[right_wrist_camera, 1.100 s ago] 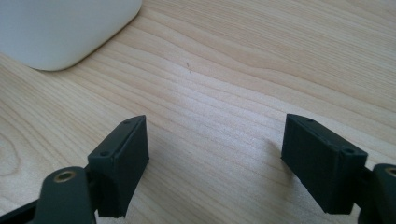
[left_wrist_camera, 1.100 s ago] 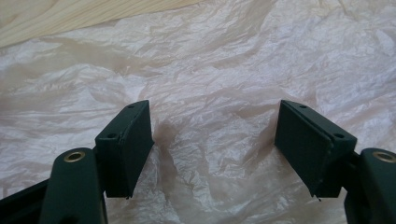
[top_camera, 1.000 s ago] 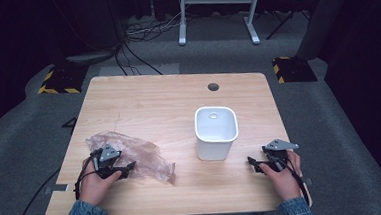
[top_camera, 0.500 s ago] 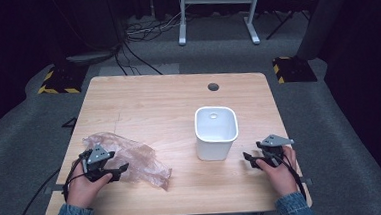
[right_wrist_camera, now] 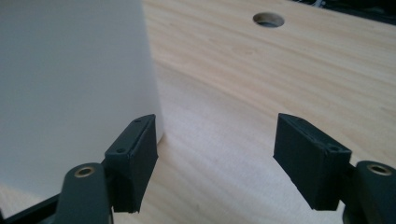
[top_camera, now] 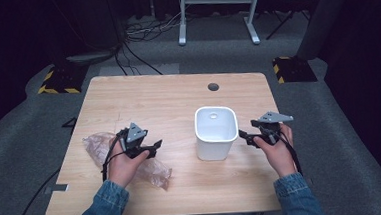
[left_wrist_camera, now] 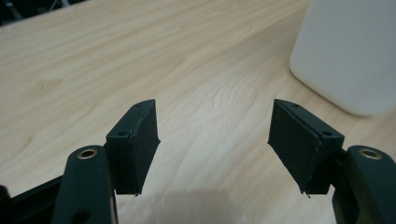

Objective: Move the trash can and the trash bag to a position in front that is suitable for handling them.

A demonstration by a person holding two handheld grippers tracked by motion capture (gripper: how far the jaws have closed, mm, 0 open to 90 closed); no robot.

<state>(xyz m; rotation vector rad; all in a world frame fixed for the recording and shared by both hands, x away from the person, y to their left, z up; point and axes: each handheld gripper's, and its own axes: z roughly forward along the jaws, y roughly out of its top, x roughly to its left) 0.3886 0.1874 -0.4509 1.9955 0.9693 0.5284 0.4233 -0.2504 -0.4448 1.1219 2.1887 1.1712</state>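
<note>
A white bin (top_camera: 216, 132) stands open-topped right of the table's middle. A crumpled clear plastic bag (top_camera: 96, 142) lies at the front left, partly under the person's left hand. My left gripper (top_camera: 156, 145) hovers above the bag's right end and points at the bin. It is open, its jaws have just been closing a little, and only bare wood lies between them (left_wrist_camera: 215, 135). The bin (left_wrist_camera: 350, 51) is ahead of it to the right. My right gripper (top_camera: 244, 136) is open beside the bin's right wall (right_wrist_camera: 70, 84). Its jaws have also just narrowed slightly around nothing (right_wrist_camera: 217, 149).
The wooden table (top_camera: 153, 100) has a round cable hole (top_camera: 213, 87) at the back, also seen as the hole (right_wrist_camera: 268, 19) in the right gripper view. Cables and a metal stand's legs (top_camera: 218, 15) lie on the floor beyond the table.
The left hand has lifted off the bag and moved right toward the bin. The right hand has risen and moved forward to the bin's right side.
</note>
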